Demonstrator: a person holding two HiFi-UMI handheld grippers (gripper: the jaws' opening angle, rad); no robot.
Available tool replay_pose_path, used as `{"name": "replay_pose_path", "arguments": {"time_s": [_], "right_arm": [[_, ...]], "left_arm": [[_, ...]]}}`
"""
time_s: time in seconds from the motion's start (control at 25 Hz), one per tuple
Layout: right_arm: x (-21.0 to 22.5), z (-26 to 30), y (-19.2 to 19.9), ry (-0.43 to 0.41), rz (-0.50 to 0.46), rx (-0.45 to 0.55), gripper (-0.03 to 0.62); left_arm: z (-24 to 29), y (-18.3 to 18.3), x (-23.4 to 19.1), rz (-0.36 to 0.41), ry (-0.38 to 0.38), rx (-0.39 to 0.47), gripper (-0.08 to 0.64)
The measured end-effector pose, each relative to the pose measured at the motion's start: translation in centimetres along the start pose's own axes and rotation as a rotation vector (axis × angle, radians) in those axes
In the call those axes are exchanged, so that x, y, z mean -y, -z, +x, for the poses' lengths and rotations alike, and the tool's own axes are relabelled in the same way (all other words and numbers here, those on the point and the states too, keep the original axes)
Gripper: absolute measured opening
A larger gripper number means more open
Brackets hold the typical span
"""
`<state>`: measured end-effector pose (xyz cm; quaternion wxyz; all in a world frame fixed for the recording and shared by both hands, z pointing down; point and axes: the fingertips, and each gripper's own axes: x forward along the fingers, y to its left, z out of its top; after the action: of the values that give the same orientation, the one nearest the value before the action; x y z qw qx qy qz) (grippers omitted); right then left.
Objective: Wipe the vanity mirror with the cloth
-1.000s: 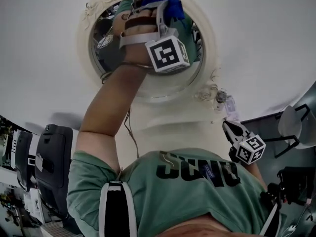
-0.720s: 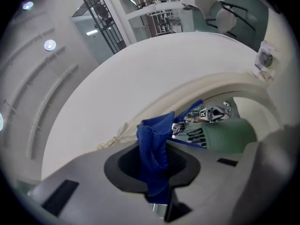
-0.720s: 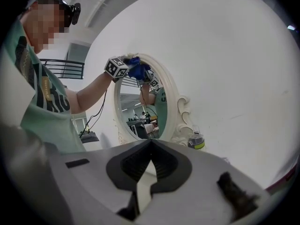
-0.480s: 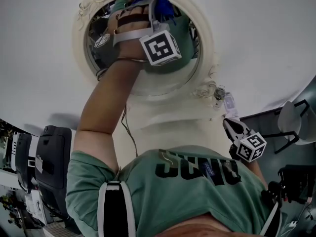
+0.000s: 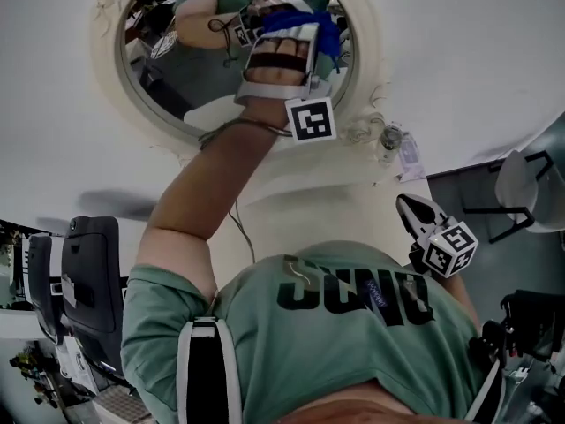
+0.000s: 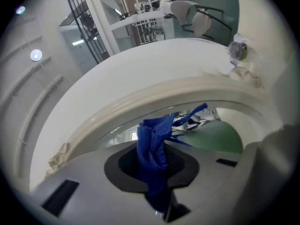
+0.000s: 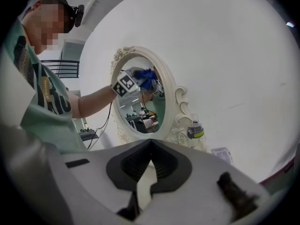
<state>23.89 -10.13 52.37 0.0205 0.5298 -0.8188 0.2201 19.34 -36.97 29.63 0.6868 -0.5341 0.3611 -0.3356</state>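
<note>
The oval vanity mirror point(image 5: 190, 69) in its cream carved frame point(image 5: 364, 51) fills the top of the head view. My left gripper point(image 5: 296, 35) reaches up onto the glass, shut on a bunched blue cloth point(image 5: 309, 23) that lies against the right part of the mirror. From the left gripper view the cloth point(image 6: 151, 142) hangs between the jaws of the left gripper point(image 6: 161, 149), just under the frame's rim point(image 6: 154, 93). My right gripper point(image 5: 406, 205) hangs low at the right, shut and empty. From the right gripper point(image 7: 150, 146) I see the mirror point(image 7: 140, 102) and cloth point(image 7: 146, 78).
A small bottle point(image 5: 389, 138) with a yellow-green band point(image 7: 195, 131) stands at the mirror's foot, a paper tag point(image 5: 410, 157) beside it. A white chair point(image 5: 530, 193) is at the right, black equipment point(image 5: 88, 272) at the left. The person's green shirt point(image 5: 335, 325) fills the bottom.
The left gripper with the cloth has slid across the glass toward the frame's right side, and the head view has swung so the mirror sits further left. The right gripper has hardly moved.
</note>
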Motion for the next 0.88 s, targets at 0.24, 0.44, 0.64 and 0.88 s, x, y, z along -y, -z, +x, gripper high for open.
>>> {"name": "replay_pose_path", "arguments": {"time_s": [0.24,0.44,0.64,0.88], "right_arm": [[1.3,-1.1,1.1,0.041,0.029,-0.008,0.008],[1.5,-1.7,1.7,0.06,0.044,-0.02,0.008],[1.2,-1.3,1.3,0.05,0.042,-0.019,0.008],[0.5,-0.6,0.3,0.013,0.0,0.005,0.008]], "left_arm": [[-3.2,-4.1,19.7,0.113,0.312,0.048,0.072],[-4.9,-3.7,26.2,0.088,0.376,0.021,0.075],[-4.8,-4.0,26.2,0.047,0.402,0.036,0.075],[-6.6,-4.3,25.2,-0.236,0.607,0.034,0.077]]}}
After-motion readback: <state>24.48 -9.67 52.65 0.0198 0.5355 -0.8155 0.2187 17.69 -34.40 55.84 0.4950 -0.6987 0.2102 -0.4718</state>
